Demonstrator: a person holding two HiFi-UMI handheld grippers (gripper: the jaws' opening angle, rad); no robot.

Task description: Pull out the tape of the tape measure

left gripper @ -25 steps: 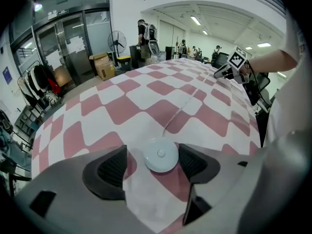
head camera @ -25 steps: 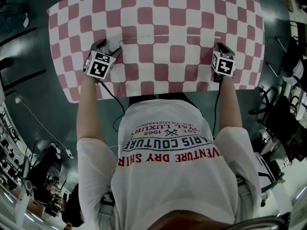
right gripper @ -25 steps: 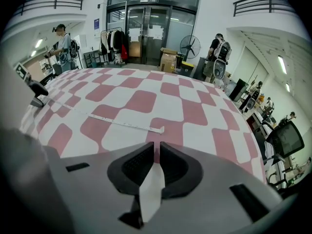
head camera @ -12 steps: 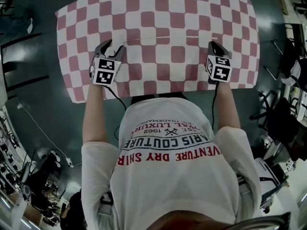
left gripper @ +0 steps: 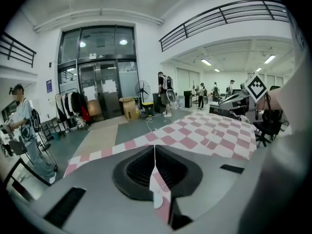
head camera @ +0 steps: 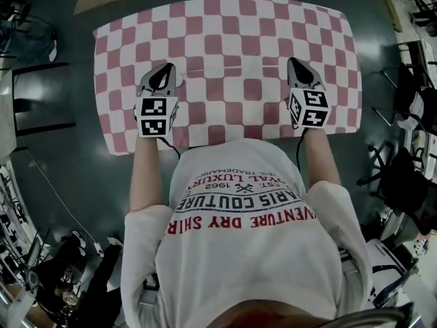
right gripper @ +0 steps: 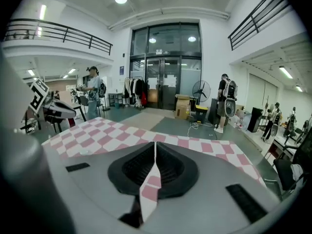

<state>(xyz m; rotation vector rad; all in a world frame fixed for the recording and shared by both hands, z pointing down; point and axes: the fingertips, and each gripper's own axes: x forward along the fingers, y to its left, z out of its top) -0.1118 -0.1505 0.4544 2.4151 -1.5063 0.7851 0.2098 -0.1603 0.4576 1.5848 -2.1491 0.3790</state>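
Left tongs and right tongs are both pressed together, pinching nothing, over the pink-and-white checked tablecloth. The small white tape measure seems to lie just under the left tips, barely visible. Probably light with a springy blade, so clamp the case and pull the end hook.

Holds left gripper over table's left side, right gripper over its right, well apart. Stands at its near edge.

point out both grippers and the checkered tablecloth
left gripper (head camera: 164,67), head view, between its fingertips
right gripper (head camera: 294,61), head view, between its fingertips
checkered tablecloth (head camera: 232,26), head view, bare part near the far edge
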